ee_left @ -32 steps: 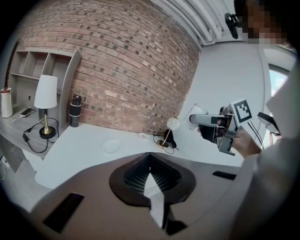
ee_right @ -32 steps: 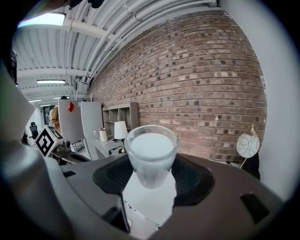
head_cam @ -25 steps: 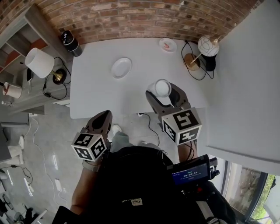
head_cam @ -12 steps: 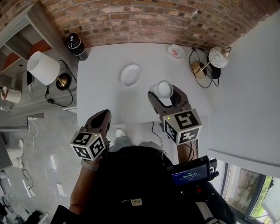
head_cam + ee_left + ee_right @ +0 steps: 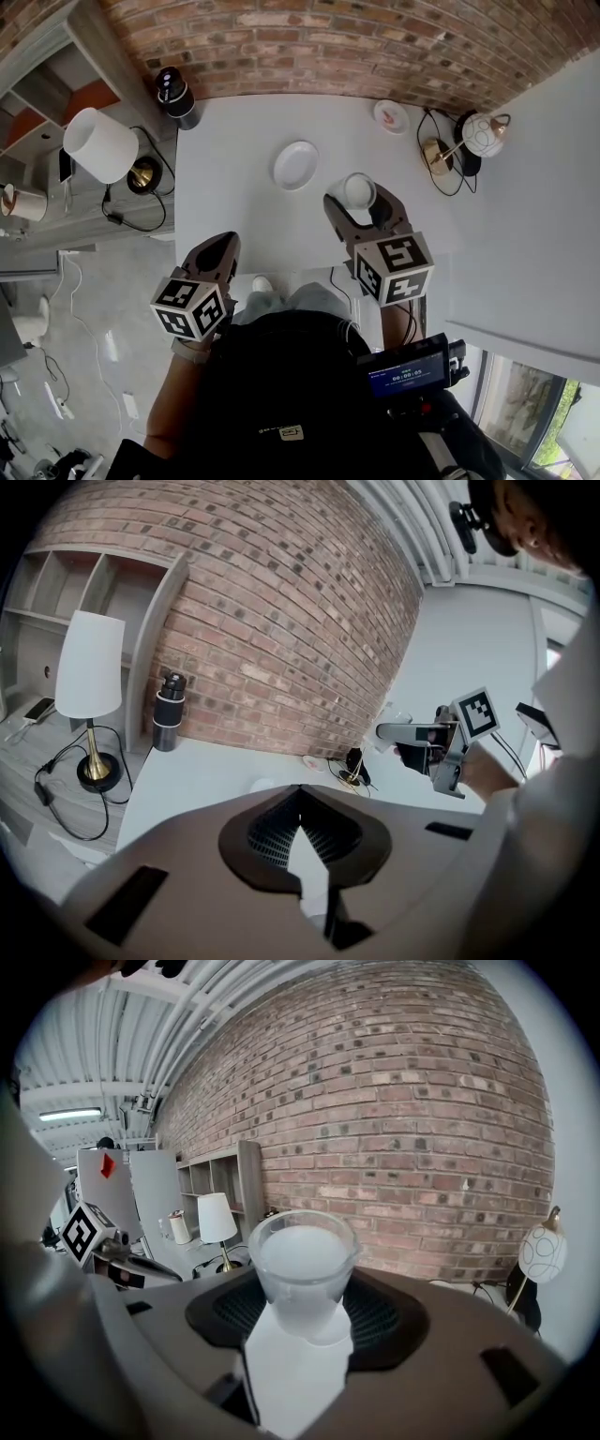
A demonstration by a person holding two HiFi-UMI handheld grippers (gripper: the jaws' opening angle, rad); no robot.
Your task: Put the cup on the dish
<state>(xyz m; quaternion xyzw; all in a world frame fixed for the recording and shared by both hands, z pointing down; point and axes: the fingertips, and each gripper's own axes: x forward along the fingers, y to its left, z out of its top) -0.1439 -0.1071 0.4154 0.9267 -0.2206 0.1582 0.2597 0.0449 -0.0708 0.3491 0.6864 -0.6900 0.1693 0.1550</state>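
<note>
A small white cup (image 5: 358, 190) is held upright between the jaws of my right gripper (image 5: 362, 201), over the white table's near part. In the right gripper view the cup (image 5: 302, 1260) fills the space between the jaws, and my right gripper (image 5: 305, 1288) is shut on it. The empty white dish (image 5: 295, 165) lies on the table to the left of the cup and a little beyond it. My left gripper (image 5: 222, 246) hovers off the table's near edge with its jaws together and nothing in them. The left gripper view shows the left gripper (image 5: 300, 794) and the dish (image 5: 264, 786) far ahead.
On the white table (image 5: 234, 187) stand a black bottle (image 5: 176, 97) at the far left corner, a small plate with red marks (image 5: 391, 115) and a globe lamp (image 5: 478, 134) at the far right. A white-shaded lamp (image 5: 100, 145) stands on a grey shelf to the left. A brick wall backs the table.
Both grippers have come forward toward the table. The cup, still held, now stands closer to the dish.
</note>
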